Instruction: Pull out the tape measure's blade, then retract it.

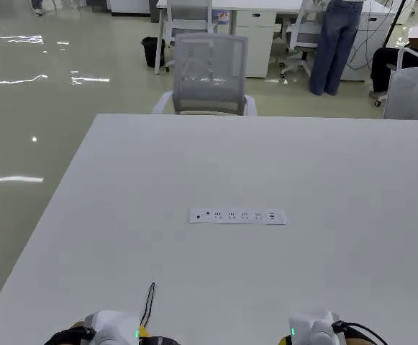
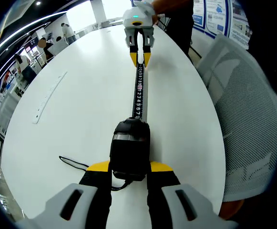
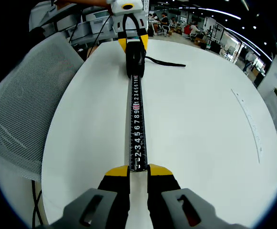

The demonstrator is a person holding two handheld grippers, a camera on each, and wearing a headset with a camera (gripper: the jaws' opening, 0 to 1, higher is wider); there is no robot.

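– Your left tool (image 2: 130, 166) pinches the tape measure case (image 2: 130, 148); right tool (image 3: 138, 169) pinches the blade (image 3: 137, 124) tip, well apart over the surface (image 1: 266, 165).
– Pull-out looks done. Next, walk your right tool back toward the case, slowly.

black tape measure (image 2: 130, 150), numbered blade (image 3: 137, 129) extended straight, lying flat

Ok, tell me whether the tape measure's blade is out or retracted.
Out: the blade runs from the case in the left gripper to the right gripper pinching its tip, numbers showing.
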